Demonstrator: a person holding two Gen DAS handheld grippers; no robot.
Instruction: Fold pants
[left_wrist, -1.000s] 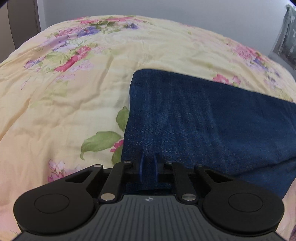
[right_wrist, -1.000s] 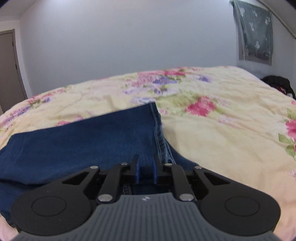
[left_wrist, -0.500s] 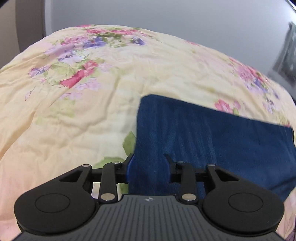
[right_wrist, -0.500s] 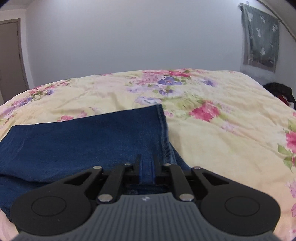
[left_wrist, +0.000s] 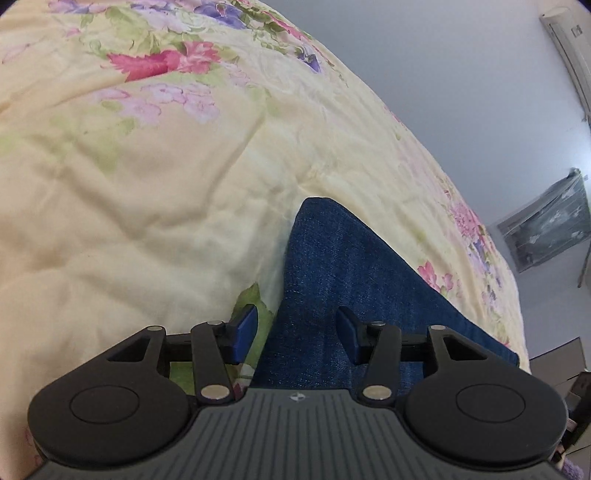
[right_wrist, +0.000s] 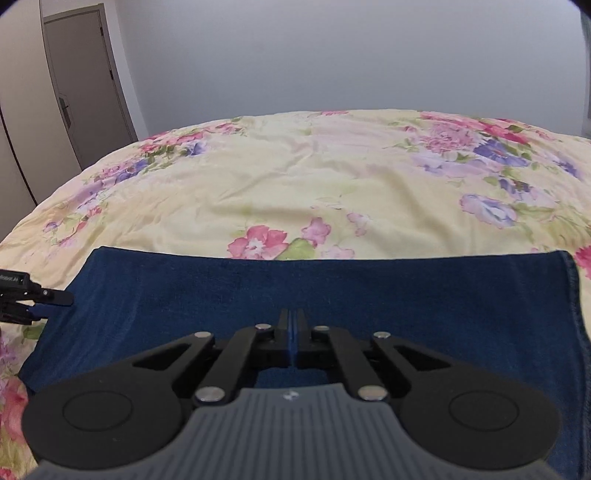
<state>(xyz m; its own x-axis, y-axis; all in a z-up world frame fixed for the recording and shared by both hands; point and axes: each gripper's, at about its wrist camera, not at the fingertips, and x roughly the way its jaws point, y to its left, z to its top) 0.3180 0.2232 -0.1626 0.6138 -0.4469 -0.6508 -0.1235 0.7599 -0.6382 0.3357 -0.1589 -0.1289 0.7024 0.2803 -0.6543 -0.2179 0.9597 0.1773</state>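
On the bed, folded pants stretch crosswise before the pressed-together right claw, the spread left claw straddling their left edge.

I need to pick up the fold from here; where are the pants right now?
The pants lie flat on the floral bedspread, filling the lower half of the right wrist view, with the left gripper at their left edge.
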